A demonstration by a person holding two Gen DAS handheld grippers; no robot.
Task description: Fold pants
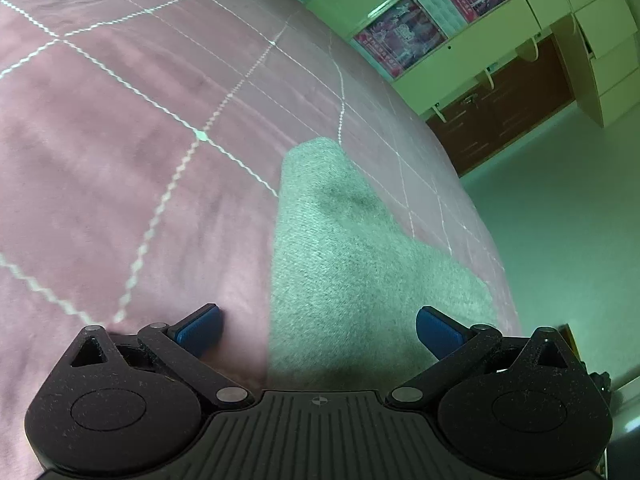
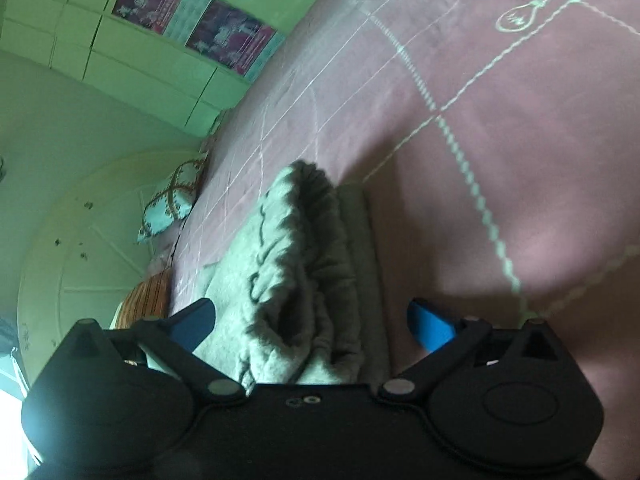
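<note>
Plainly, the grey pants [image 1: 340, 248] lie in a folded bundle on the pink bed [image 1: 120, 160], near its edge. Seen from the right wrist, their gathered waistband [image 2: 296, 248] sits between the spread fingers of the right tool [image 2: 312, 320], ungripped. Likewise the left tool [image 1: 318, 326] hangs released over the cloth, blue pads [image 1: 436, 330] wide apart.

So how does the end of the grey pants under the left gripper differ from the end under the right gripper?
Under the left gripper, the grey knit pants lie flat and smooth, narrowing away to a rounded tip. Under the right gripper, the pants are bunched and gathered, with a dark cord showing. Both ends rest on the pink quilted bedspread, and both grippers are open above them, not gripping.
</note>
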